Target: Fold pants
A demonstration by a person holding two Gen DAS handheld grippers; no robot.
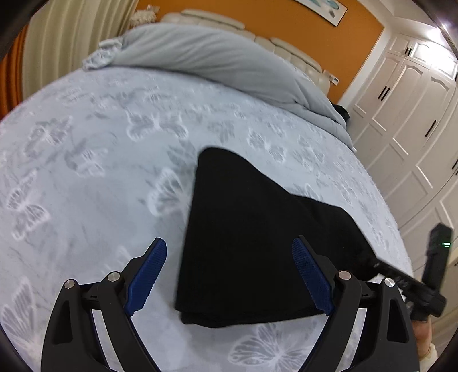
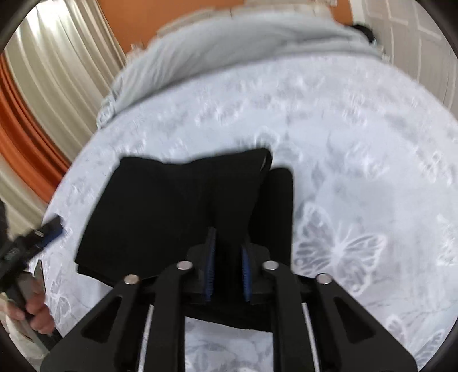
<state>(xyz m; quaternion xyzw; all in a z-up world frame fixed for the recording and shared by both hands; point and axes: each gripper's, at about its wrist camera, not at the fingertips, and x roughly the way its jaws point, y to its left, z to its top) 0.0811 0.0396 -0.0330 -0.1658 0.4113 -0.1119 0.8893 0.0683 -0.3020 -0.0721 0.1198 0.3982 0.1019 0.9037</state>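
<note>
The black pants lay part-folded on the bed, the right gripper clenched on their near edge and the left gripper spread wide, empty—the next fold likely needed a second grip.

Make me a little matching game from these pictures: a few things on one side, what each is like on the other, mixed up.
Things:
1. left gripper
2. right gripper
3. pants
4. duvet
5. wall

Descriptions:
A. orange
B. black, folded on the bed
C. plain grey, bunched at the head of the bed
D. fingers spread wide, holding nothing
E. closed on black cloth

Pairs: 1-D, 2-E, 3-B, 4-C, 5-A
</note>
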